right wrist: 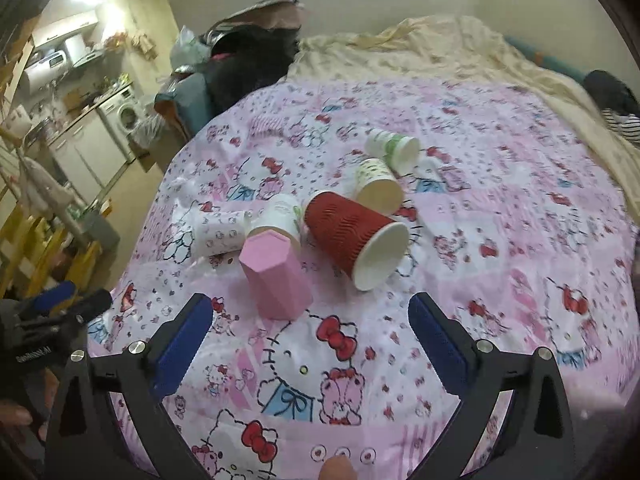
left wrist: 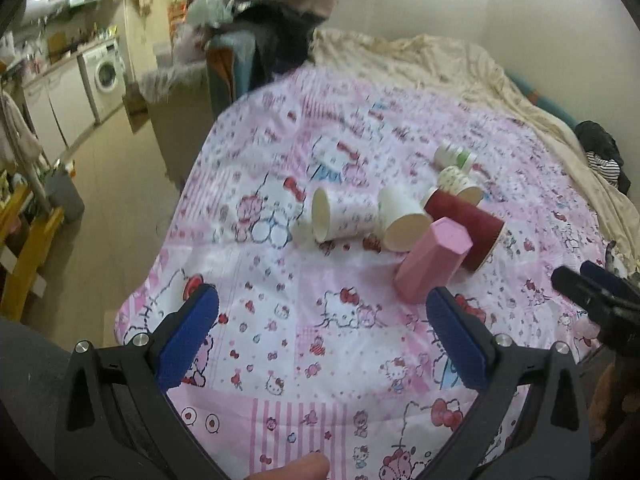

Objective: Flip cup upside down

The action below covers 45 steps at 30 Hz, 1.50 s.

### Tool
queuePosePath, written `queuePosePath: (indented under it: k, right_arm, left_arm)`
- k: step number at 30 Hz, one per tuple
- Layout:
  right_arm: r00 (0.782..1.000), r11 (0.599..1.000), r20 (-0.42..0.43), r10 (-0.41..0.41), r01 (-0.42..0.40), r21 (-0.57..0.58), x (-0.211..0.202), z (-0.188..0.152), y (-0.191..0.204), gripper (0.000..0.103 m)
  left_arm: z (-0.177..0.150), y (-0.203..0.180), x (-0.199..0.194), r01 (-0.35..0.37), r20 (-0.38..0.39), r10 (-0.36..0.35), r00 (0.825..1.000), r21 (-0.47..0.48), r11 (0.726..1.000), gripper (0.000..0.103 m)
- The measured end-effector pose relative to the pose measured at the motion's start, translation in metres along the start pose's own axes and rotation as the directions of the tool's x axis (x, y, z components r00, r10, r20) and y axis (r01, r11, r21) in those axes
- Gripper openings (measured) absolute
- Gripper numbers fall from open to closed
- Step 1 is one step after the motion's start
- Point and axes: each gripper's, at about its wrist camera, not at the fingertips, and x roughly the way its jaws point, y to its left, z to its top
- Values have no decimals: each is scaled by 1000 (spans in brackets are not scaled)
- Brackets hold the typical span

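Observation:
A pink faceted cup [left wrist: 432, 260] [right wrist: 276, 278] stands upside down on the pink cartoon-print bedsheet [left wrist: 320, 340], closed base up. Behind it several paper cups lie on their sides: a red ribbed cup [left wrist: 470, 222] [right wrist: 352, 232], a plain white cup [left wrist: 402, 216] [right wrist: 280, 216], a white patterned cup [left wrist: 340, 216] [right wrist: 218, 232], a dotted cup [left wrist: 458, 184] [right wrist: 378, 186] and a green-and-white cup [left wrist: 456, 156] [right wrist: 394, 146]. My left gripper [left wrist: 322, 314] is open and empty, short of the cups. My right gripper [right wrist: 308, 320] is open and empty, just in front of the pink cup.
The sheet covers a bed [right wrist: 440, 56] with a cream blanket at the back. A pile of clothes and bags [right wrist: 248, 52] sits at the far left corner. The bed's left edge drops to the floor [left wrist: 108, 200]. Kitchen cabinets and a washing machine [left wrist: 106, 74] stand beyond.

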Motion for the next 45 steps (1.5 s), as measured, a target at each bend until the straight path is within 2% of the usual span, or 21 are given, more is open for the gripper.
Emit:
queuePosePath:
  k: [5,10,17,28,45]
  right_arm:
    - [997,998,70,-45,48,-38,-12,-21,8,102]
    - [990,998,132,-58,63,-30,-16,-36,9,103]
    - [988,997,139,-70,74,-28,-9,-34,9,103]
    - [987,997,144,-75,79,-20,-8,-34,8,103]
    - [986,996,150,-79,83,-20,-10,-33,8,103]
  left_arm:
    - [-5,-15,-3,-19,40,16,999,71,997,102]
    - [-13,-21,-7,-13,57,8,998,87,996,102]
    - [-15,-30,-10,-31,94,18,995,133,991,102]
    - [-11,-20,-7,-22,81,16,997,79,997,102]
    - [-11,-19,-9,-23,78,17,997,81,996,102]
